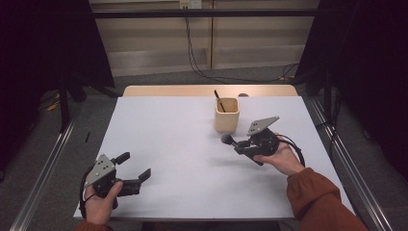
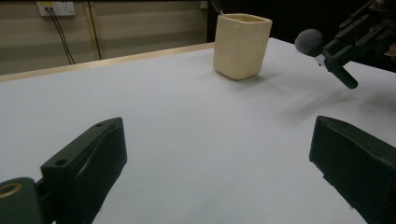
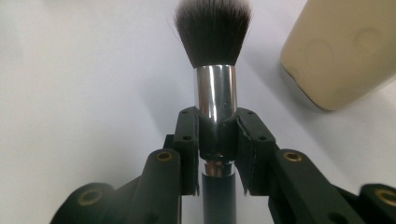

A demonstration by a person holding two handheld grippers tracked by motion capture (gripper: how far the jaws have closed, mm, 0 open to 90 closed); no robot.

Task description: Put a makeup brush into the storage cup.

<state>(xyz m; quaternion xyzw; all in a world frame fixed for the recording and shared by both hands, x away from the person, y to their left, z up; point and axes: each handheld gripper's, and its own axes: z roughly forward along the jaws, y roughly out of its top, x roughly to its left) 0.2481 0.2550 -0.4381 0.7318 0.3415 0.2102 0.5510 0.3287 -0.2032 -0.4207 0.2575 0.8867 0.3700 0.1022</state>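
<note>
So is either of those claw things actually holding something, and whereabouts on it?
The right gripper clamps a makeup brush around its silver collar, below the bristles. The left gripper is open, holding nothing.

One cup (image 1: pixel 226 114); two brushes (image 3: pixel 213 70) — perhaps.

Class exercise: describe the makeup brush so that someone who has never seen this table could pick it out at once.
Start at the white table and find the cream square cup near its far edge. Just right of and nearer than the cup, the right tool grips the makeup brush. It has a fluffy dark head and shiny silver collar, unlike the thin dark stick standing in the cup.
</note>
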